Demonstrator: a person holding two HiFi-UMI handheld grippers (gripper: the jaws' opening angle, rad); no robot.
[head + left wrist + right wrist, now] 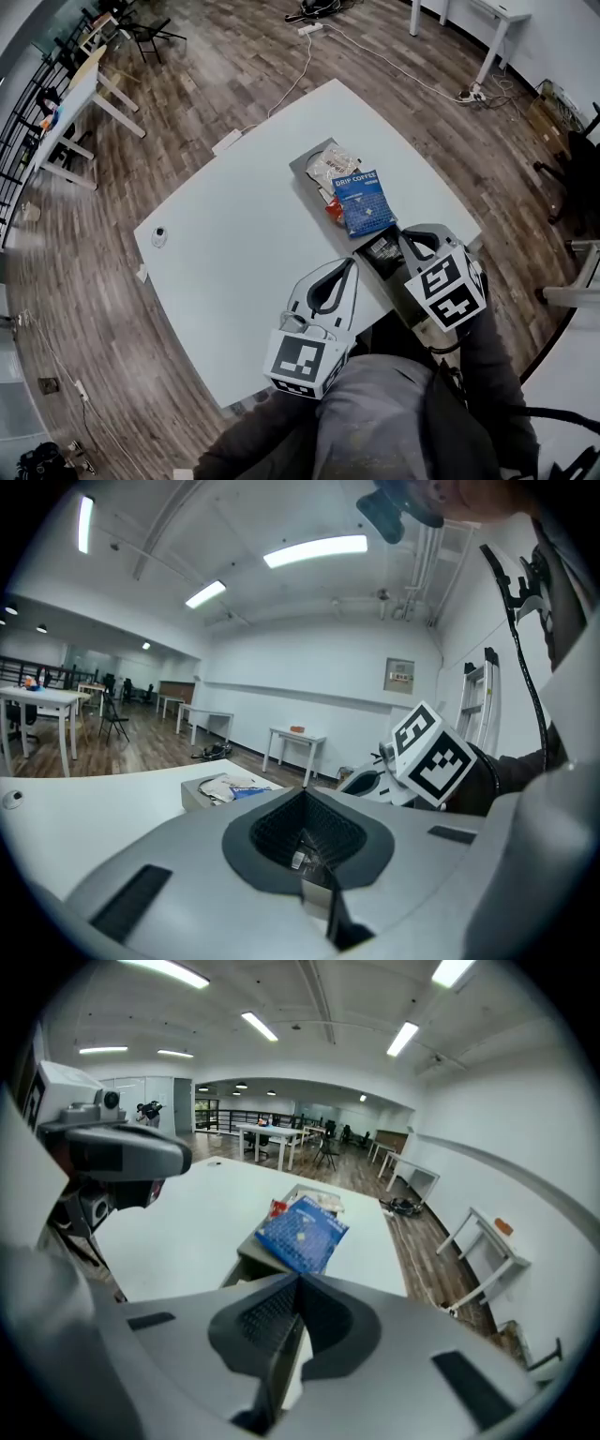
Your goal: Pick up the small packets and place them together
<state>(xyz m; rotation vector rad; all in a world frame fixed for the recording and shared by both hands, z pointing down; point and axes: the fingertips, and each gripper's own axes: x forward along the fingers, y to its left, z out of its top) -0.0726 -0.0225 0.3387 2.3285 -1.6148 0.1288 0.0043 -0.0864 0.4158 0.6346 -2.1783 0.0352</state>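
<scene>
On the grey tray (pixel 303 166) at the right of the table (pixel 234 234): blue packet (pixel 364 202), pale packet (pixel 333 164) just beyond, red packet (pixel 334 208) at its left. Nearer, left gripper (pixel 349 267) and right gripper (pixel 408 236), fingers pressed together, holding nothing.

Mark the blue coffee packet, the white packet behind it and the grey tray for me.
Blue coffee packet (pixel 364 202): head view, middle of its printed face.
White packet (pixel 328 165): head view, its crinkled middle.
Grey tray (pixel 306 184): head view, bare left rim.
</scene>
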